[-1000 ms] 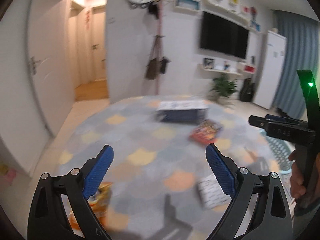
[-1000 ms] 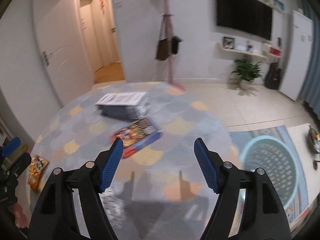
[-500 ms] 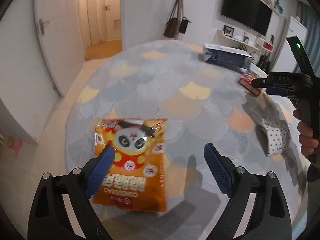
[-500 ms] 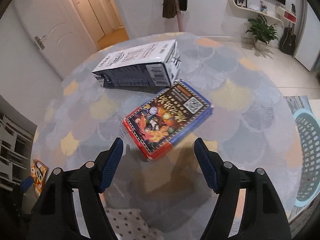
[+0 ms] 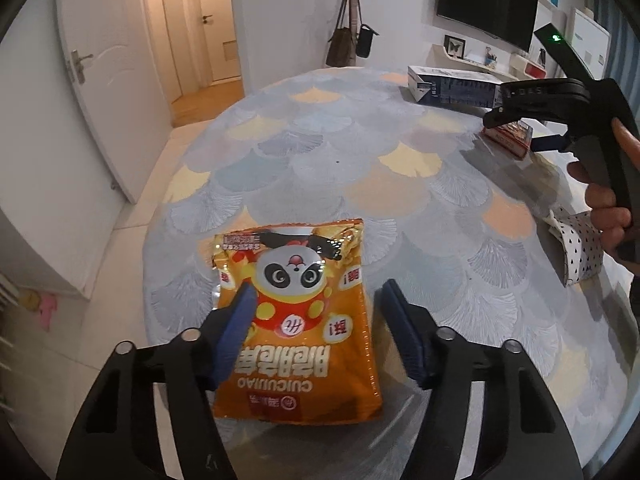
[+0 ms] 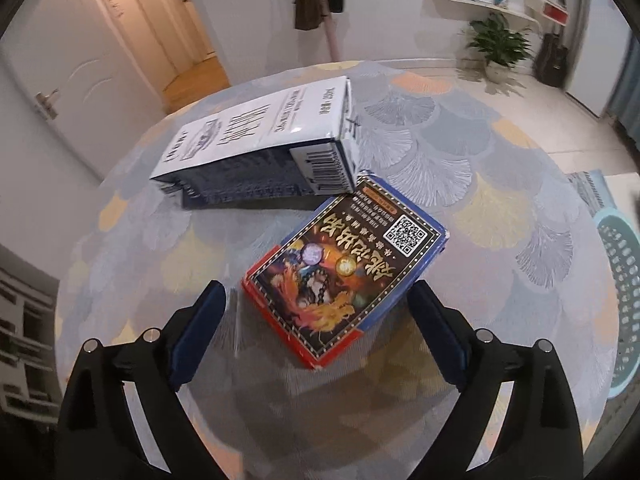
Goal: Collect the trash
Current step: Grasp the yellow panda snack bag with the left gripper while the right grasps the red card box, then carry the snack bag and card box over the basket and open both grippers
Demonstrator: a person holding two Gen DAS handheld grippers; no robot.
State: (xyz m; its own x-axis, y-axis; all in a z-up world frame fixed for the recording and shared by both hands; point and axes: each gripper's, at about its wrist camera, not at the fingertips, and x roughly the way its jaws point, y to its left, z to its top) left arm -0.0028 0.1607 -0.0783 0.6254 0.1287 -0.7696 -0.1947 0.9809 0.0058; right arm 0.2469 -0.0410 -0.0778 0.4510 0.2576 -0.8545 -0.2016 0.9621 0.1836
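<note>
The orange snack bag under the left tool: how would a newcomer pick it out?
Start at the round scallop-patterned rug. Near its edge lies a flat orange snack bag, alone there. Its cartoon panda face sets it apart from the boxes across the rug.

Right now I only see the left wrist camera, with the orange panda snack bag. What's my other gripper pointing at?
Observer: The right gripper points down at a flat red-and-blue cardboard box with a dragon picture. Its jaws are opening, and the box's near end shows between them with the pads clear of it.
Operator: Is there somewhere to put the trash?
Observer: Yes, a pale teal plastic basket with holes shows at the far right edge of the right wrist view.
Operator: What's behind the box?
Observer: A white-and-navy paper carton lies on its side, with its barcode end towards the box.
</note>
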